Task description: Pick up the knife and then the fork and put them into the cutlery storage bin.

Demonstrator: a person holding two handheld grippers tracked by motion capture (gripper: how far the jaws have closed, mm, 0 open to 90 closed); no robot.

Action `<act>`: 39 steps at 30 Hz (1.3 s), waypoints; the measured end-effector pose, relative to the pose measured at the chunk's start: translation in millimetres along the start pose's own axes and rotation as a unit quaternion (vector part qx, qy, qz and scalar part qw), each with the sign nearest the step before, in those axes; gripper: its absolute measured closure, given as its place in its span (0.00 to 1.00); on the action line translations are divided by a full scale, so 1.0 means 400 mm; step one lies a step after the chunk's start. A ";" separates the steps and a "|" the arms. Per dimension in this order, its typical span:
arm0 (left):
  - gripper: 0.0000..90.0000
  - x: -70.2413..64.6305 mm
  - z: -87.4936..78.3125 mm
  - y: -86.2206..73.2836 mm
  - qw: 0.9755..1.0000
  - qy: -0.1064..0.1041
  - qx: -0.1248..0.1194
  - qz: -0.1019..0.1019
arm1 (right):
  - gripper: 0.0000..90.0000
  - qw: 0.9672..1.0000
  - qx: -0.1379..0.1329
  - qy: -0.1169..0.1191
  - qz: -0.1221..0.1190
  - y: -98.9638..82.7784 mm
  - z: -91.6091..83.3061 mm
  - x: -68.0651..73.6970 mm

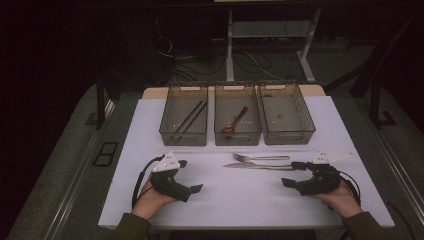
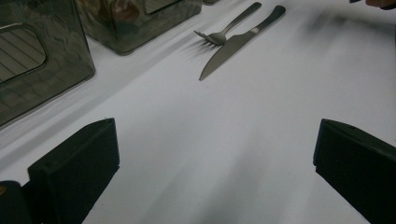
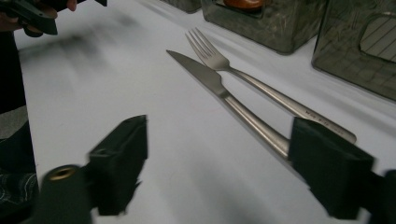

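We hold our right gripper [image 1: 292, 174] half-open at the knife [image 1: 257, 166] handle's end, fork [image 1: 260, 158] just beyond, ready to grasp, while our left gripper [image 1: 191, 176] waits wide, empty.

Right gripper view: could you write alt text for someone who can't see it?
A knife and fork lie side by side on a white table, between two open black jaws rising from below. The knife's handle end sits by one jaw; grey bins stand behind.

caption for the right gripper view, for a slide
Right gripper, jaws open, closing in on the handle end of a knife lying beside a fork on the white table.
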State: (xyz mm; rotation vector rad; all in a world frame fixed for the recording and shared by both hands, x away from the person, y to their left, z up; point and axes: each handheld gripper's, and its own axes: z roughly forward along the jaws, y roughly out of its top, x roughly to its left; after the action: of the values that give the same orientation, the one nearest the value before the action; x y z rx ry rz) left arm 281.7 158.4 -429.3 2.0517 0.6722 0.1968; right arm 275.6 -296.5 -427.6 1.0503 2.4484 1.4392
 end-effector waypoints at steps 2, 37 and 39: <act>0.00 -0.001 0.003 -0.001 1.000 -0.001 0.000 -0.003 | 0.36 1.000 0.007 0.002 0.004 0.011 0.003 -0.007; 0.00 0.001 0.012 -0.002 1.000 -0.009 0.005 -0.002 | 0.99 0.992 0.124 -0.006 -0.026 0.112 0.169 -0.117; 0.00 0.000 0.012 -0.003 1.000 -0.009 0.005 -0.002 | 0.99 0.991 0.129 -0.005 -0.027 0.110 0.173 -0.117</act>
State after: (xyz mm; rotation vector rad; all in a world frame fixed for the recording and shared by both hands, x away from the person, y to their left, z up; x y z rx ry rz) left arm 283.3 155.4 -432.9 2.0586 0.6668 0.1729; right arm 362.0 -261.2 -440.9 1.0207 2.6874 1.1202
